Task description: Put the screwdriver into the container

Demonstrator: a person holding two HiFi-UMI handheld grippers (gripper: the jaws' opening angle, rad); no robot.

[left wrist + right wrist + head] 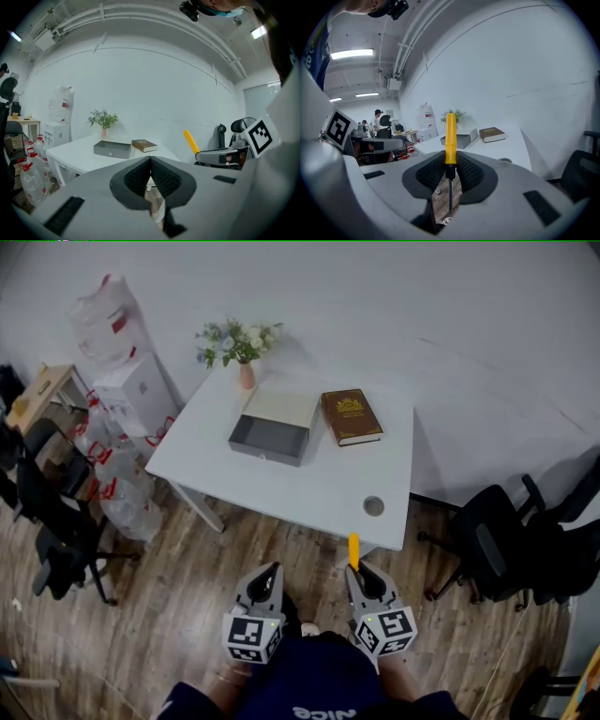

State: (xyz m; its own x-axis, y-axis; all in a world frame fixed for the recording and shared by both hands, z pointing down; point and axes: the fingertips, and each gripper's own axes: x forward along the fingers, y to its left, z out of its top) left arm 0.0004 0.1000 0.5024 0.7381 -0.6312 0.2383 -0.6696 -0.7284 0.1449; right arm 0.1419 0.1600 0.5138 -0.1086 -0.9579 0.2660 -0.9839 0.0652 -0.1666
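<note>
Yellow-handled screwdriver [450,136] is clamped in my R gripper [364,577]. Pads pinch the lower end of the handle; handle sticks out past the jaw tips, metal shaft runs back btwn the pads toward me. L gripper [150,161]: pads pressed together at the tips, nothing btwn them. Both grippers side by side over wood floor [187,587], short of white table [309,493], pointing at it. Grey container [270,438] sits open on the table, just beside brown book [352,415]; vase w/ flowers [246,374] behind it. Screwdriver well apart from container, not yet in.
</note>
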